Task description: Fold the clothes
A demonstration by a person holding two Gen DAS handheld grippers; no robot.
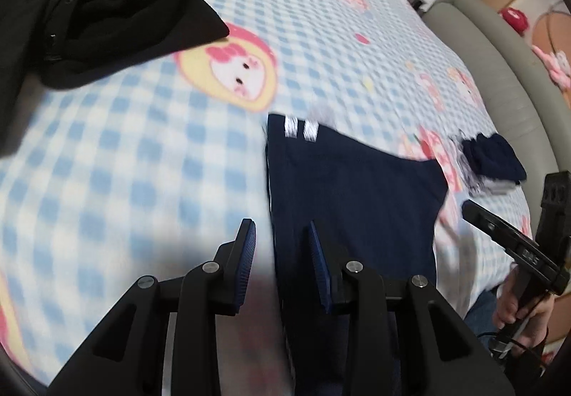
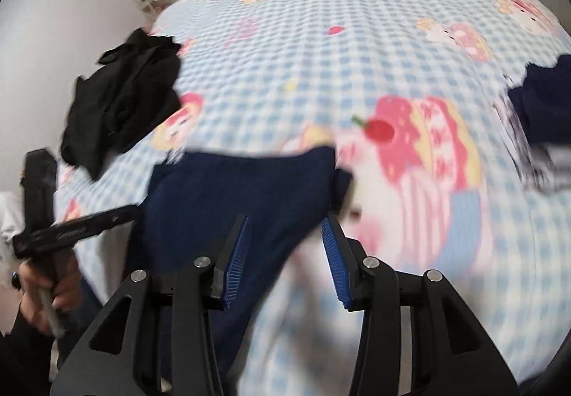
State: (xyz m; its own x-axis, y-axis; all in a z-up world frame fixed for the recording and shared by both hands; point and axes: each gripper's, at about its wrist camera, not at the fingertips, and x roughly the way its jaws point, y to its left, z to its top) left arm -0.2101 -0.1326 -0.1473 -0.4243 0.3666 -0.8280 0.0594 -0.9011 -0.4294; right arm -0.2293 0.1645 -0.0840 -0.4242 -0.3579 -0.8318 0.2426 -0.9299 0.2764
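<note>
- Checked blue-and-white bedspread (image 1: 150, 153) with cartoon prints filled both views; everything I worked on lay on it.
- Black garment (image 1: 89, 14) sat bunched at ten o'clock in the left wrist view, well apart from the piece near my fingers, with no flat edges I could make out.
- Navy garment (image 1: 349, 189) lay flat at the near edge of the bed, at about five o'clock in the left view. Its long axis ran from my side toward the far side, and the end with two white stripes (image 1: 299, 128) pointed away from me, toward twelve o'clock.
- Whether that navy piece was laid out for folding or was partly folded, I could not settle; motion blur hid the layers.
- A smaller dark blue item (image 1: 494, 160) lay near the bed's edge at three o'clock.
- My left gripper (image 1: 282, 235) hung with its jaws apart over the navy piece's left edge, holding nothing.
- My right gripper (image 2: 285, 228) was likewise spread, empty, over the opposite corner.
- Judged for a clean fold: I should pinch matching points on both long edges, lift evenly, and keep the edges parallel.
</note>
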